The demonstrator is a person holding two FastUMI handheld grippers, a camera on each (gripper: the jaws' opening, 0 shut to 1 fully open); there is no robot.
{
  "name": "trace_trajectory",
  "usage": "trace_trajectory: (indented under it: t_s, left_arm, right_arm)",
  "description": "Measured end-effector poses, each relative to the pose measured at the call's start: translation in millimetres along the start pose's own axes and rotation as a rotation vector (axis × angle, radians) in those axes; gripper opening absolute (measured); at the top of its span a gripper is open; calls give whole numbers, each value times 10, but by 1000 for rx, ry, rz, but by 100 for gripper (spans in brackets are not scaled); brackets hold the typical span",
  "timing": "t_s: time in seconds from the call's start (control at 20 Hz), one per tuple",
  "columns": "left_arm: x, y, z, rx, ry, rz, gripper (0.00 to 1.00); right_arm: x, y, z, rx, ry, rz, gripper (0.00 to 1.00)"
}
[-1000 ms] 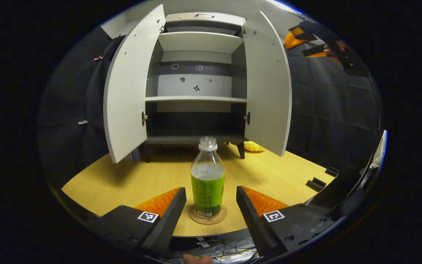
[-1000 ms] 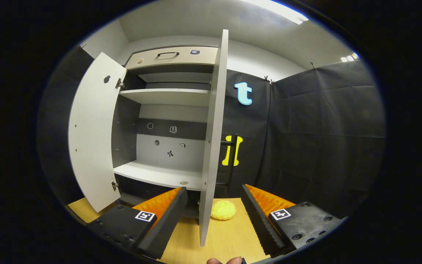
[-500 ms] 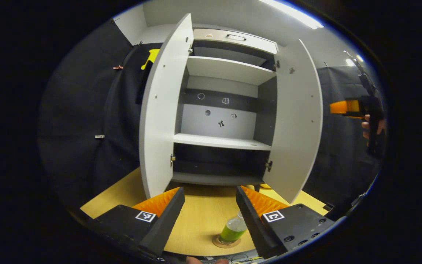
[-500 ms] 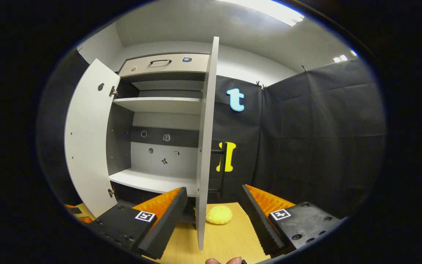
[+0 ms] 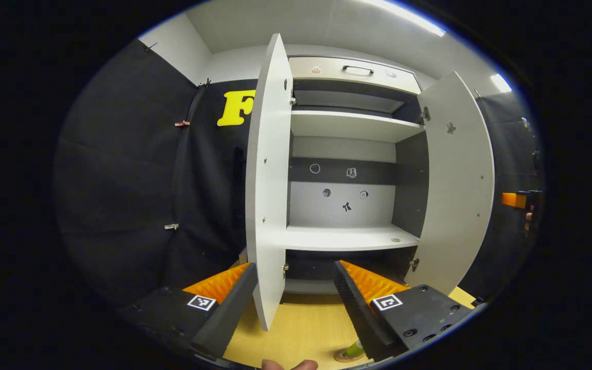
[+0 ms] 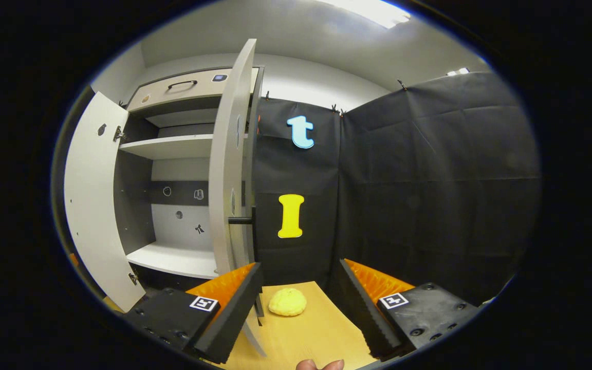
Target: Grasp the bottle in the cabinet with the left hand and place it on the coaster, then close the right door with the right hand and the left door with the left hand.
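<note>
The white cabinet (image 5: 347,239) stands with both doors open and bare shelves. Its left door (image 5: 267,195) is edge-on straight ahead of my open, empty left gripper (image 5: 293,308). The green-labelled bottle (image 5: 353,350) stands on the round coaster (image 5: 344,356), low at the view's bottom beside my right finger. The right door (image 5: 458,190) hangs open, and my right gripper (image 5: 513,199) shows small beyond it. In the right gripper view, the right door (image 6: 229,169) with its dark handle (image 6: 242,220) is just left of my open, empty right gripper (image 6: 298,308), on the door's outer side.
A yellow lumpy object (image 6: 287,302) lies on the wooden table (image 6: 316,334) right of the cabinet, between my right fingers. Black cloth walls close in behind and to both sides. A drawer with a handle (image 5: 356,69) tops the cabinet.
My left gripper has risen and moved left, away from the bottle, and now faces the left door's edge. My right gripper has swung right, round to the right door's outer face.
</note>
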State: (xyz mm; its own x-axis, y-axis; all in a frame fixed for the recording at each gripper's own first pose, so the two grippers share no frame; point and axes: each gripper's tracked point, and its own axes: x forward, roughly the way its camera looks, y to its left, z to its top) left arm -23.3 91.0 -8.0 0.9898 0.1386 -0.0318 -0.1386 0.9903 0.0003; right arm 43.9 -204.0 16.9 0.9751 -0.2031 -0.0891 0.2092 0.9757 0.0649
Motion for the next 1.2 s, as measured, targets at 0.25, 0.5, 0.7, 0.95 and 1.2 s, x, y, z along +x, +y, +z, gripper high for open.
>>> trace_trajectory:
  t_s: [0.25, 0.5, 0.7, 0.95, 1.2]
  left_arm:
    - [26, -17, 185, -8, -10, -2, 95]
    - [9, -7, 234, 20, -20, -5, 95]
    - [15, 30, 248, 42, -28, -16, 95]
    - [-24, 120, 228, 35, -21, -15, 95]
    - [-28, 274, 171, 48, -9, -3, 95]
  right_arm:
    - [342, 94, -118, 21, 51, 41, 99]
    - [274, 279, -137, 48, 52, 98, 97]
    - [174, 689, -167, 76, 61, 178, 97]
    - [150, 1340, -204, 96, 70, 277, 97]
    - [278, 1983, -239, 85, 67, 348, 98]
